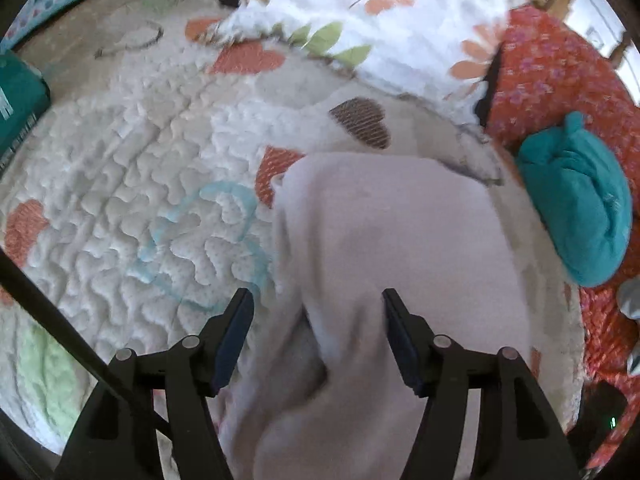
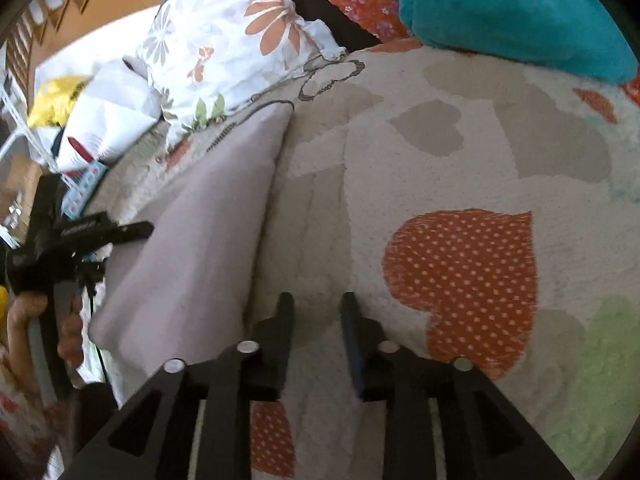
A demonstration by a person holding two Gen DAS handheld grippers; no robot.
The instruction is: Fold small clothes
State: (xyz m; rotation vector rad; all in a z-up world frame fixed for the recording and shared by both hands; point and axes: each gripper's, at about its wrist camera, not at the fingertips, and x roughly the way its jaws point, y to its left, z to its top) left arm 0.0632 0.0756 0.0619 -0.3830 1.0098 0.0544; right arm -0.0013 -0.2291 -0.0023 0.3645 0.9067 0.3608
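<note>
A pale lilac garment (image 1: 400, 240) lies folded on the heart-patterned quilt (image 1: 140, 160). My left gripper (image 1: 318, 300) hovers over its near part with the jaws wide apart; the cloth lies under and between the fingers, and the pads do not press on it. In the right wrist view the same garment (image 2: 200, 220) stretches along the left, its long edge straight. My right gripper (image 2: 318, 304) is just right of that edge, over bare quilt (image 2: 440, 120), open by a narrow gap with nothing in it. A hand (image 2: 24, 320) holds the left gripper (image 2: 100, 232) at the far left.
A bunched teal garment (image 1: 580, 208) lies on orange flowered fabric (image 1: 560, 72) to the right. A flowered pillow (image 1: 380, 12) sits at the back of the quilt. A teal box (image 1: 20, 104) is at the left edge, and a white bag (image 2: 108, 116) lies beyond the pillow.
</note>
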